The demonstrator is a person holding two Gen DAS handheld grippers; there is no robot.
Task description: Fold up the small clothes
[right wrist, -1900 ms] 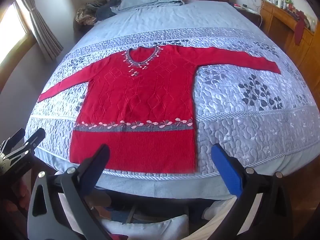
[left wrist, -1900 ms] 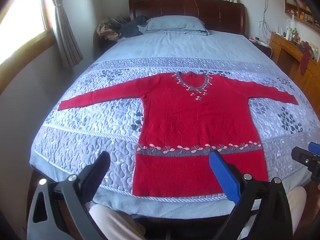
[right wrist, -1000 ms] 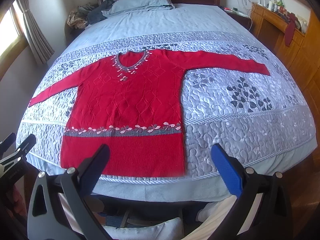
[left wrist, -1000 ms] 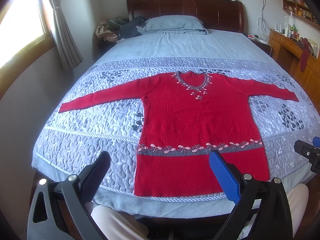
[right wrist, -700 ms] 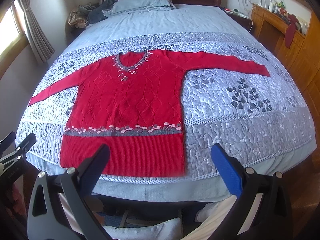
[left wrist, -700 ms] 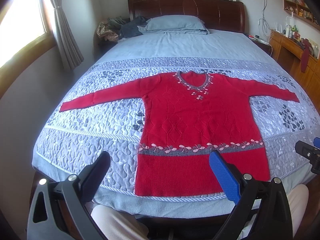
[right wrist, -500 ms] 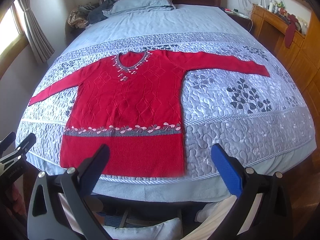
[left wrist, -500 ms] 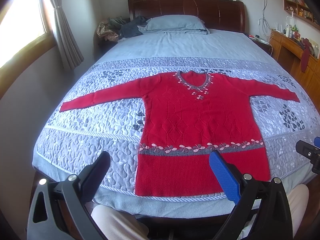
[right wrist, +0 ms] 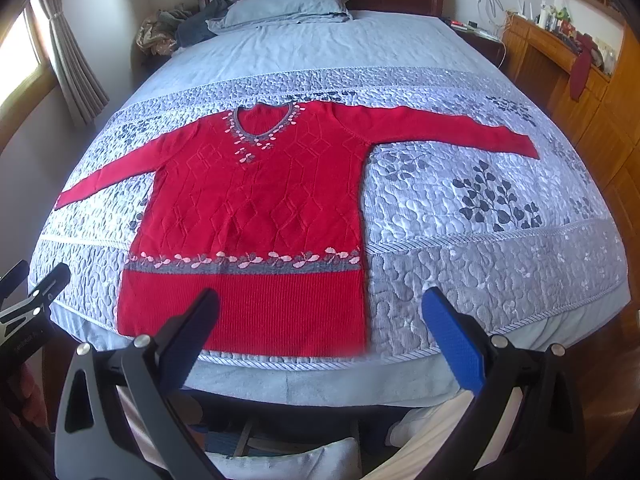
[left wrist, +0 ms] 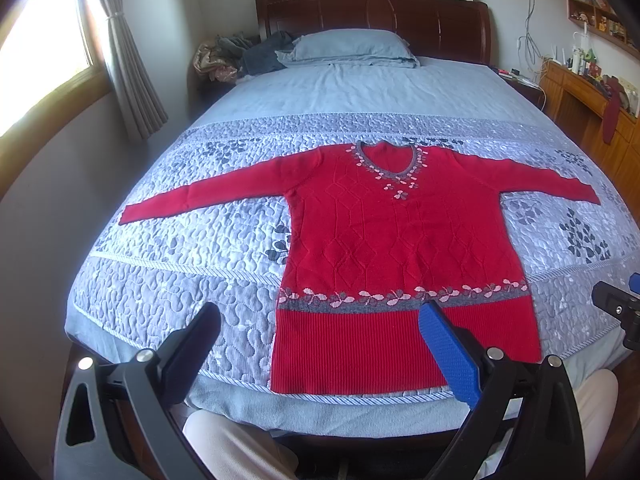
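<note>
Sweater point(left wrist: 400, 248), red knit with a raised diamond pattern, lies flat and face up on the quilted bedspread point(left wrist: 192, 264), both sleeves stretched out to the sides. A grey V-neck trimmed with small pink leaves sits at the far end; a grey band of pink leaf motifs crosses the body above a ribbed hem, which lies nearest the tools, close to the foot edge of the bed.

Ahead of the left gripper point(left wrist: 320, 344), the hem spans from between its fingers out past the blue pad point(left wrist: 448, 356). The fingers are spread wide, holding nothing, above the bed edge.

The right gripper point(right wrist: 320, 328) is likewise spread wide and empty; the sweater point(right wrist: 248, 216) lies ahead and to its left, its hem corner between the fingers.

A blue pillow point(left wrist: 352, 46) rests far ahead by the headboard point(left wrist: 376, 12).
</note>
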